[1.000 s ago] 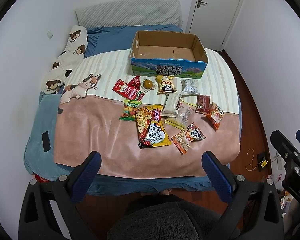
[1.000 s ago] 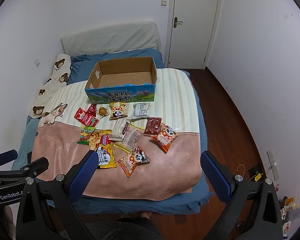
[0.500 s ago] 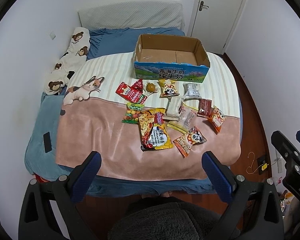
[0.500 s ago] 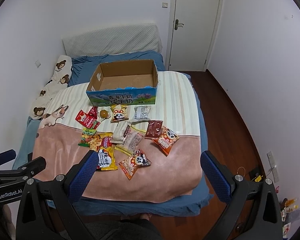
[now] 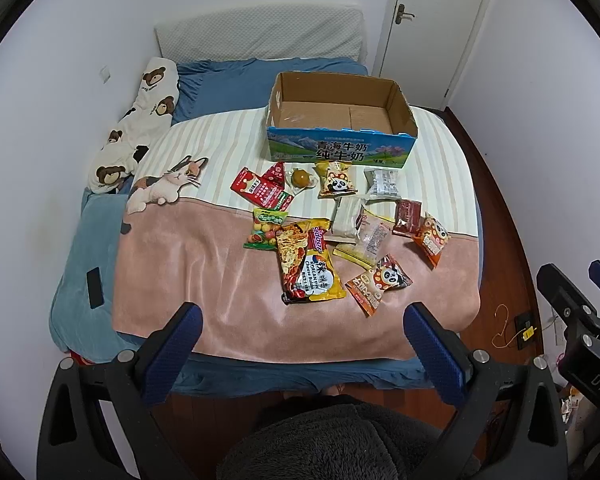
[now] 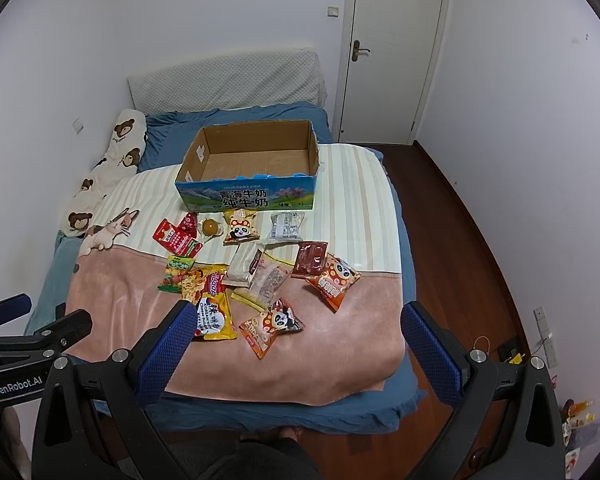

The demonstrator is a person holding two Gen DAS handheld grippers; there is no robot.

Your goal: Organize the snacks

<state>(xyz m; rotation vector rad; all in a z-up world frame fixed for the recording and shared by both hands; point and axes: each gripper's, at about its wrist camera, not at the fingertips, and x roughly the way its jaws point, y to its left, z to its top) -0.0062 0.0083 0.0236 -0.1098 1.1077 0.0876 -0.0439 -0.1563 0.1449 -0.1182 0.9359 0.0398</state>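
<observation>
Several snack packets lie on the bed's blanket: a yellow noodle pack (image 5: 310, 270) (image 6: 214, 308), orange panda packets (image 5: 380, 282) (image 6: 270, 324), a red packet (image 5: 260, 190) and others. An empty open cardboard box (image 5: 342, 146) (image 6: 248, 196) stands behind them. My left gripper (image 5: 300, 344) is open and empty, at the foot of the bed, short of the snacks. My right gripper (image 6: 294, 340) is open and empty, also at the foot of the bed.
A bear-print pillow (image 5: 140, 120) lies along the left wall. A black phone (image 5: 95, 287) lies on the blue sheet at the left. A closed white door (image 6: 392, 48) is behind the bed. Wooden floor (image 6: 460, 240) runs along the bed's right side.
Both grippers have moved slightly toward the bed and lifted, so the snacks and box sit lower and nearer in both views. Nothing on the bed has moved.
</observation>
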